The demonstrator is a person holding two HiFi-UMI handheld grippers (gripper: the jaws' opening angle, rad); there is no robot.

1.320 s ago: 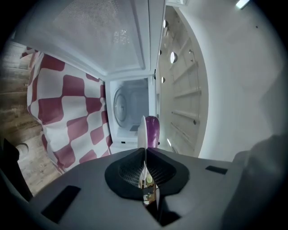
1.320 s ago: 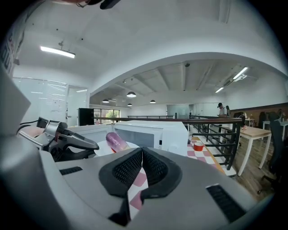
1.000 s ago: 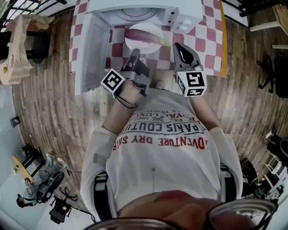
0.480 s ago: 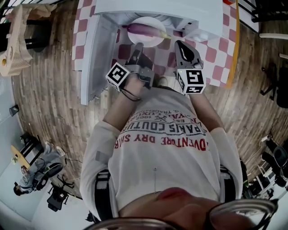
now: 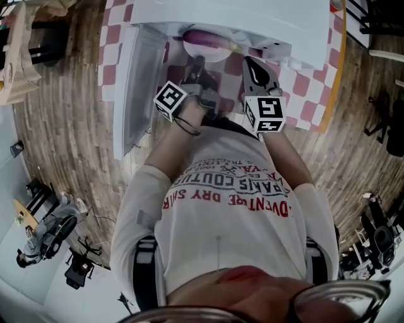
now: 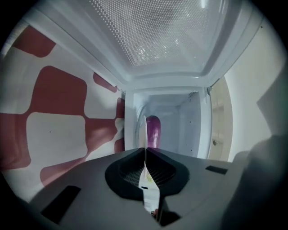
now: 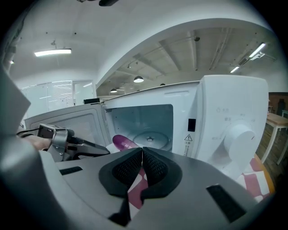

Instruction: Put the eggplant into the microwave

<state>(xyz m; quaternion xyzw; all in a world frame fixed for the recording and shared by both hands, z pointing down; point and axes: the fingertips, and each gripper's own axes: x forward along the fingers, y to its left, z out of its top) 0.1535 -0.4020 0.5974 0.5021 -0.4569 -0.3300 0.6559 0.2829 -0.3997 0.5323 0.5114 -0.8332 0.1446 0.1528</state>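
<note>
A purple eggplant (image 5: pixel 205 39) lies on a white plate (image 5: pixel 218 53) at the mouth of the open white microwave (image 5: pixel 252 19), partly under its top. My left gripper (image 5: pixel 197 62) is shut on the plate's near rim. In the left gripper view the thin rim (image 6: pixel 145 134) runs edge-on between the closed jaws (image 6: pixel 145 150), with the eggplant (image 6: pixel 153 130) beyond it in the cavity. My right gripper (image 5: pixel 249 63) is shut and empty, beside the plate on its right. From the right gripper (image 7: pixel 142 150) I see the eggplant (image 7: pixel 122 142) and the left gripper (image 7: pixel 76 146) at the cavity's lower left.
The microwave door (image 5: pixel 136 82) hangs open to the left. The glass turntable (image 7: pixel 150 137) lies inside the cavity and a round dial (image 7: pixel 238 134) sits on the control panel at the right. The microwave stands on a red-and-white checked tablecloth (image 5: pixel 303 82). Wooden floor surrounds the table.
Both grippers have moved forward toward the microwave. The plate with the eggplant has gone from in front of the opening to partly under the microwave's top.
</note>
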